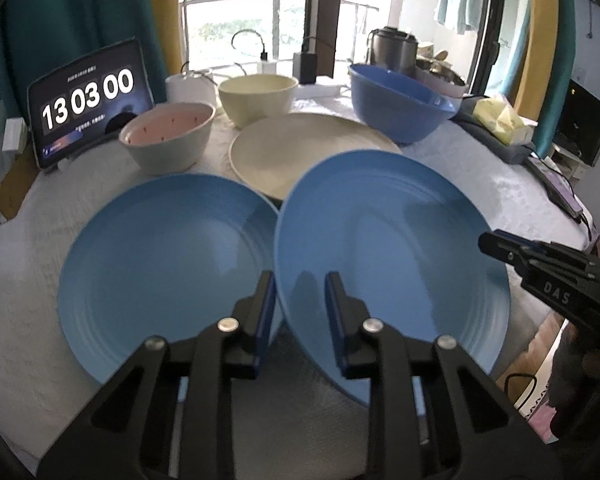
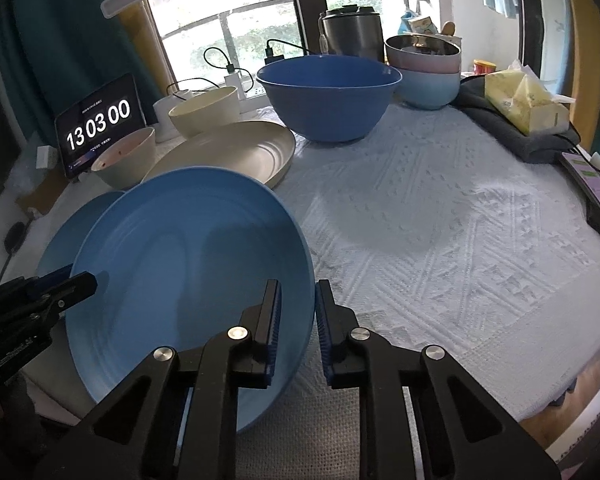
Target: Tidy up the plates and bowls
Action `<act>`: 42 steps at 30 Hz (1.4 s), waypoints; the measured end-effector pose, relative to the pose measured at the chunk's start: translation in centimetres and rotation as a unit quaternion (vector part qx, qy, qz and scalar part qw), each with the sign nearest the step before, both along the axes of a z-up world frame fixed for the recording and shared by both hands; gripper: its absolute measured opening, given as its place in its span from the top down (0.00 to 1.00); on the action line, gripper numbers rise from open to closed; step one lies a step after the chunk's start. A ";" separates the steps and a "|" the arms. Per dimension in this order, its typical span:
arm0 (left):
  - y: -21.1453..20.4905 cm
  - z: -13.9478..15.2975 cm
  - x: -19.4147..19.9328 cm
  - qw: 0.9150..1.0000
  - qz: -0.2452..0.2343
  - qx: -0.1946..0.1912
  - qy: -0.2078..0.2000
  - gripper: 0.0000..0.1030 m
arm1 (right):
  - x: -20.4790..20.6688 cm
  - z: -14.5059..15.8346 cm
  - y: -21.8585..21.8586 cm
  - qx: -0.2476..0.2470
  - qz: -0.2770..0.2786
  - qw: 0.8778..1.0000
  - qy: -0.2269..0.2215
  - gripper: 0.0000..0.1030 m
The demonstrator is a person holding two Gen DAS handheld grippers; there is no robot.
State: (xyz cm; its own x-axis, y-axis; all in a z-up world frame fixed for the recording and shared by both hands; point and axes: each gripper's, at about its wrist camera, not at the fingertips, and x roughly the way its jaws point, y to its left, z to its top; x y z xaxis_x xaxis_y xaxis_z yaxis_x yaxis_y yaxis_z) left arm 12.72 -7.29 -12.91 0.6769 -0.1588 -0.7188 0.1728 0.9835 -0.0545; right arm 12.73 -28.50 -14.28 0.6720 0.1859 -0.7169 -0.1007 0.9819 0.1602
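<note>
A light blue plate (image 1: 384,240) (image 2: 188,272) is lifted and tilted, with both grippers on its rim. My left gripper (image 1: 300,304) straddles its left rim, jaws a little apart. My right gripper (image 2: 297,320) is shut on its right rim and also shows at the right of the left wrist view (image 1: 496,240). A second blue plate (image 1: 164,272) (image 2: 60,236) lies flat on the table to the left. Behind it are a cream plate (image 1: 300,152) (image 2: 228,152), a pink-lined bowl (image 1: 168,136), a cream bowl (image 1: 256,96) and a dark blue bowl (image 1: 396,104) (image 2: 328,92).
A tablet clock (image 1: 88,100) stands at the back left. Stacked pastel bowls (image 2: 424,72), a metal pot (image 2: 352,32) and a tissue pack (image 2: 524,100) line the back right. The white cloth (image 2: 440,220) covers the table.
</note>
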 end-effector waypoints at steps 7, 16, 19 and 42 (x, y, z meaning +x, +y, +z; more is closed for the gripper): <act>0.6 1.4 -0.5 1.000 -0.002 -0.005 -0.030 0.75 | -0.1 1.1 0.4 -0.009 -0.006 1.000 -0.014 0.82; 3.0 2.0 -0.4 0.999 0.018 -0.019 -0.041 0.75 | 0.3 2.1 2.2 -0.013 0.002 1.000 -0.023 0.82; 4.0 2.1 -0.3 0.998 0.029 -0.022 -0.044 0.75 | 0.4 2.4 3.1 -0.014 0.011 1.000 -0.024 0.82; 11.2 1.7 -1.4 0.992 0.102 -0.045 -0.051 0.75 | 1.7 3.7 10.1 -0.023 0.073 0.996 -0.038 0.82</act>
